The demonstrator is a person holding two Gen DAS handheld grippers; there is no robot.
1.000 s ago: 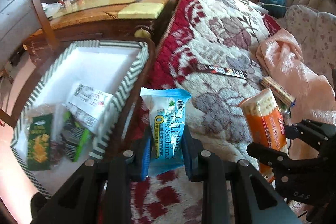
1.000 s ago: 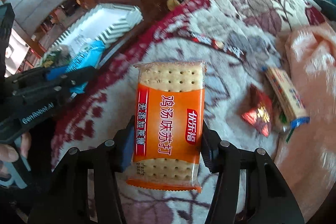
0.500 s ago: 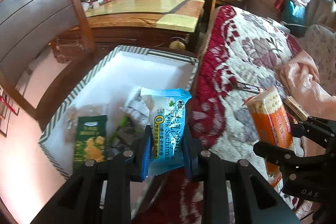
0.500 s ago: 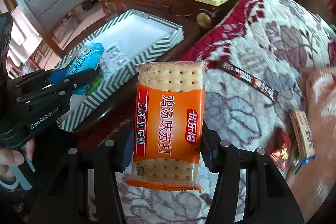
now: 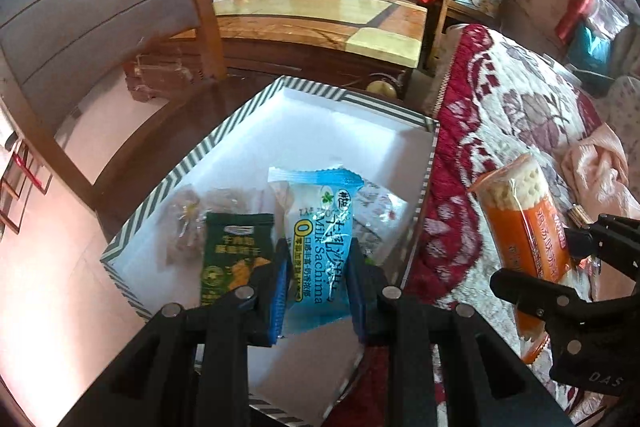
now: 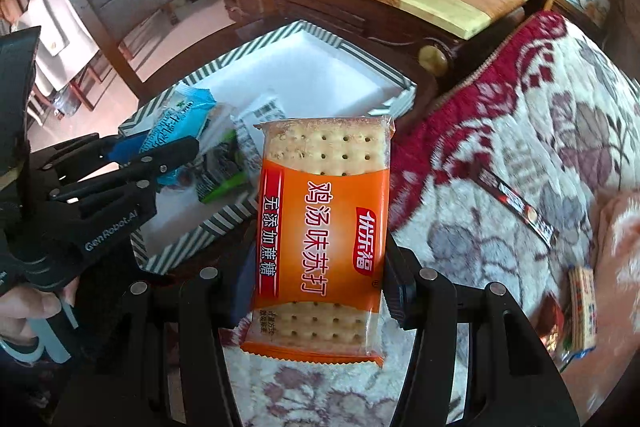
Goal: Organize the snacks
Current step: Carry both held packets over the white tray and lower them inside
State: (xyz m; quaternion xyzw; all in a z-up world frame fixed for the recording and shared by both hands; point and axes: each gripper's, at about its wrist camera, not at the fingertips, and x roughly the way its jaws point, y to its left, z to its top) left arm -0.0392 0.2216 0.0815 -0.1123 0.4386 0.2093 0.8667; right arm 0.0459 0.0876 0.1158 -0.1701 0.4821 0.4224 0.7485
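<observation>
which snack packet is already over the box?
The blue Milk Sachima packet in the left gripper; the orange cracker packet is over the blanket.

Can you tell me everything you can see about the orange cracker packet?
The orange cracker packet is a flat, shiny plastic wrapper with clear ends, so pale square crackers dotted with holes show at top and bottom. White Chinese writing runs down the orange middle, beside a red strip and a small red logo. Its bottom edge is zigzag cut. It looks sealed and full. The right gripper pinches its two long sides and holds it upright in the air, above the flowery blanket, next to the striped box. Only the gripper's pads touch it.
</observation>
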